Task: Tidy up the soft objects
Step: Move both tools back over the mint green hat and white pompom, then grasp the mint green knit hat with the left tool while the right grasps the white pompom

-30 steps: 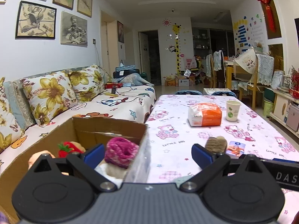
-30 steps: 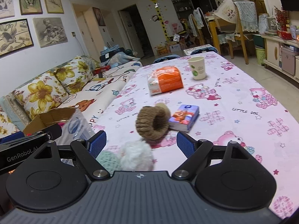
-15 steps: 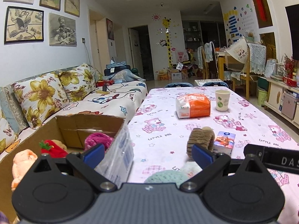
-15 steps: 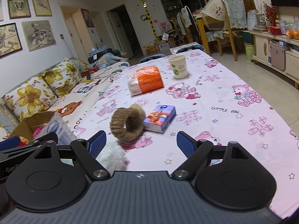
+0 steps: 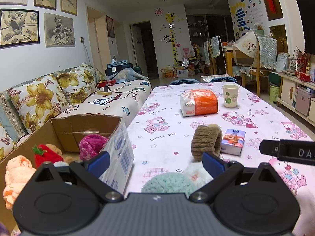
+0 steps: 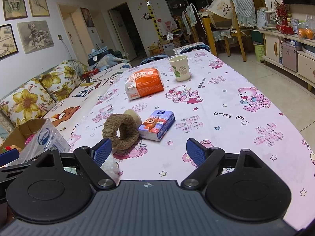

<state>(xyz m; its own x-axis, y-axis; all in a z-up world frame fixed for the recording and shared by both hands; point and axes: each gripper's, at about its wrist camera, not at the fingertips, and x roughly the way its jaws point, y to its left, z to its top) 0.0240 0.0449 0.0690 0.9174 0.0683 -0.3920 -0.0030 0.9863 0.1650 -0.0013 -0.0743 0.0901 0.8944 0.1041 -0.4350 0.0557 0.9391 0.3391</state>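
Observation:
A cardboard box [image 5: 59, 123] at the table's left edge holds a pink knit ball [image 5: 92, 144], a red plush [image 5: 46, 155] and an orange plush [image 5: 15, 177]. My left gripper [image 5: 155, 162] is open and empty, just above a mint-green knit ball [image 5: 167, 182] and a white fluffy piece [image 5: 196, 174] on the table. A brown knit ring [image 6: 122, 130] stands ahead, leaning against a tissue pack [image 6: 157, 124]. My right gripper [image 6: 147, 151] is open and empty, to the right of the ring and behind it.
An orange-and-white package [image 6: 144, 85] and a paper cup [image 6: 180, 67] stand farther back on the bear-print tablecloth [image 6: 236, 118]. A sofa with flowered cushions [image 5: 45, 98] runs along the left. Chairs and cabinets stand at the right.
My left gripper has swung right, from over the box to over the green and white soft items. My right gripper has moved right and forward, so the white piece has slid to its left edge.

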